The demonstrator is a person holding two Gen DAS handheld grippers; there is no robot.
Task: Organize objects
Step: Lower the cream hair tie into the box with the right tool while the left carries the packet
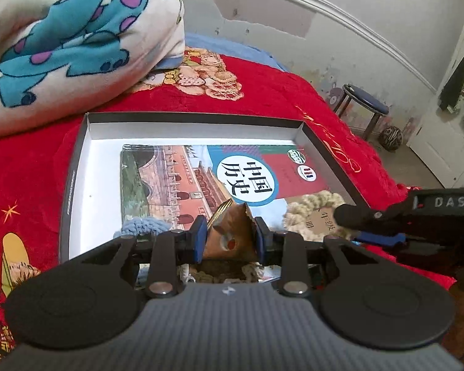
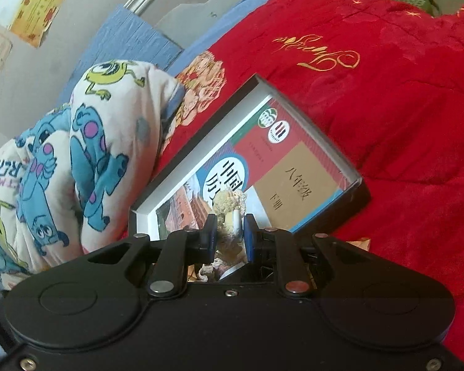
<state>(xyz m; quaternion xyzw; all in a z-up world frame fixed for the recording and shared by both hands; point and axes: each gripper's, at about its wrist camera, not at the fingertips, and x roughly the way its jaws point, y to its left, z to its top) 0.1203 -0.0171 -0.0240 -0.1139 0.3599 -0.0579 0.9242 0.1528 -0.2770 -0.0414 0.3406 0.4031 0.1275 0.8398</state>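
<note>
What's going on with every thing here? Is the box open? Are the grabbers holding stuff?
box: open, no lid, lying on the red blanket.
history book: closed, flat inside the box.
left gripper: shut on a brown snack packet.
right gripper: shut on a cream crochet piece.
cartoon quilt: bunched up beside the box.

red blanket [image 1: 263,99] | cartoon quilt [image 1: 62,40] | blue-seated stool [image 1: 366,103] far right | dark clothes [image 1: 462,74] hanging on door
</note>
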